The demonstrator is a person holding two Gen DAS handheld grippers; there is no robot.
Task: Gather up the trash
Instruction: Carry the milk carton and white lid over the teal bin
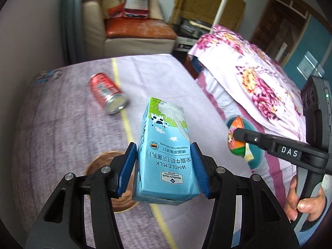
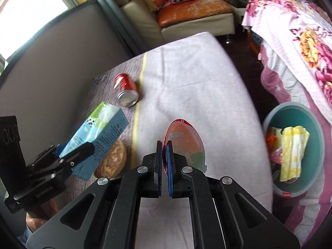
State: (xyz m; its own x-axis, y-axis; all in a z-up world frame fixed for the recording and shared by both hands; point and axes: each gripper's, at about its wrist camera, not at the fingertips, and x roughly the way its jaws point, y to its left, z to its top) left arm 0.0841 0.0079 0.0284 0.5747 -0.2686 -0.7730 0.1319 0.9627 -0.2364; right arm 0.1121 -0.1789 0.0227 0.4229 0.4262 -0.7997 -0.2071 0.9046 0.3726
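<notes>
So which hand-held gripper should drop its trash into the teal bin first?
Right. The right hand-held gripper, shut on the thin orange foil lid, is nearer the round teal plastic bin; the left, holding the blue milk carton, is farther.

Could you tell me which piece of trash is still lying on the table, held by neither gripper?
The red soda can, on its side; the milk carton and snack packet are gripped.

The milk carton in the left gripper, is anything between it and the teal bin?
Judging by the left wrist view, yes: the right gripper, shut on a flat snack wrapper, hangs between the milk carton and the teal bin. The bin itself is open-topped and holds only some crumpled trash.
</notes>
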